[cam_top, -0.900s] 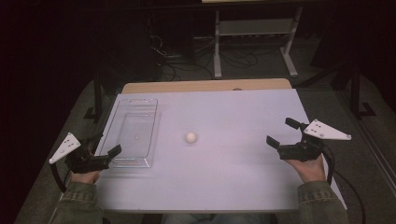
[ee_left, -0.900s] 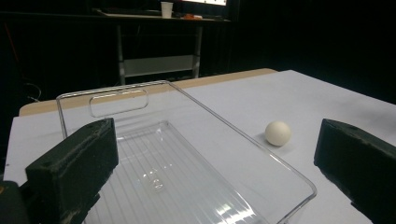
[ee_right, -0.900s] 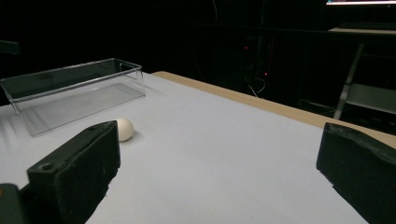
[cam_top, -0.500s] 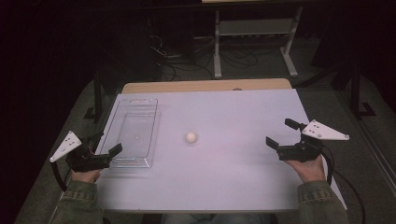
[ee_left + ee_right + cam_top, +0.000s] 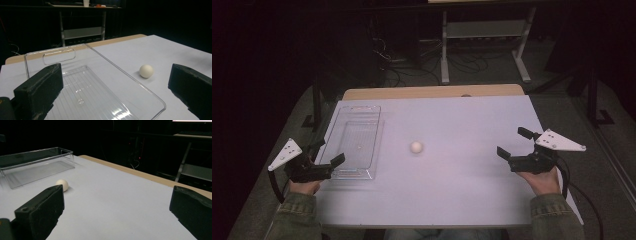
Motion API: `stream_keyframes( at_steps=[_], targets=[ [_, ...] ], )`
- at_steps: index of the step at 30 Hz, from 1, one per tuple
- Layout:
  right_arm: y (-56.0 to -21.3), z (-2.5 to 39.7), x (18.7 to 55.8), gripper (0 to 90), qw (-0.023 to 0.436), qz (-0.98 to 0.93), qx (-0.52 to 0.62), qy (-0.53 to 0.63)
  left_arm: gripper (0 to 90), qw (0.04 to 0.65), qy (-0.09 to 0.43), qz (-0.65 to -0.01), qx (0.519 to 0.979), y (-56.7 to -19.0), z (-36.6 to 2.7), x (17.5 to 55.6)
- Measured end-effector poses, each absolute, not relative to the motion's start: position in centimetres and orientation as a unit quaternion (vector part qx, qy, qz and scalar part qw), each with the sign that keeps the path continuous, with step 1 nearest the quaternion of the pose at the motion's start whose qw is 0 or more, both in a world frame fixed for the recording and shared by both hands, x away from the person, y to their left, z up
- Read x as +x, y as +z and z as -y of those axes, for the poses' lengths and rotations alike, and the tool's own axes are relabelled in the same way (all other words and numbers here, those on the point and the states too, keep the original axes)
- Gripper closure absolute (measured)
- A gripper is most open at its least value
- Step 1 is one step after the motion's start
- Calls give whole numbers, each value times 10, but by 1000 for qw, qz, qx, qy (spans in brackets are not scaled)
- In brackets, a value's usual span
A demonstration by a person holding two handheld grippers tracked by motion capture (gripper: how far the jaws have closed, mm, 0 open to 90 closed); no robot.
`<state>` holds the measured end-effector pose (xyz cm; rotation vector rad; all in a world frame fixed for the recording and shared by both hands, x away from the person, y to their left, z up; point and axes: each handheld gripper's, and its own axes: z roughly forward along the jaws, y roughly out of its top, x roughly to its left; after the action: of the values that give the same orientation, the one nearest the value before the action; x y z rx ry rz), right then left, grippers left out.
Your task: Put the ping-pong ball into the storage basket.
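Compared with the pictures from a moment ago, I am holding both claws in nearly the same places; the white ball (image 5: pixel 416 147) is not shifting either, so no approach is under way yet. My left claw (image 5: pixel 328 154) is resting released, jaws spread wide, at the near end of the clear plastic tray (image 5: pixel 354 142). My right claw (image 5: pixel 514 142) is likewise released, hovering at the right edge of the tabletop (image 5: pixel 462 200). The ball is lying mid-tabletop, just right of the tray, between both claws and well apart from each.
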<state>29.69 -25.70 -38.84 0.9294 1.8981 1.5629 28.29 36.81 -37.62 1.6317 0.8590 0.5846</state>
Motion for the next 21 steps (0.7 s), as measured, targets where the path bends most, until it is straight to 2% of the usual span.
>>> stream_keyframes(
  at_steps=[21],
  targets=[
    [-388,259,296,0,262,-694,345,575,0,534,239,-348,732,-365,-355,290]
  ],
)
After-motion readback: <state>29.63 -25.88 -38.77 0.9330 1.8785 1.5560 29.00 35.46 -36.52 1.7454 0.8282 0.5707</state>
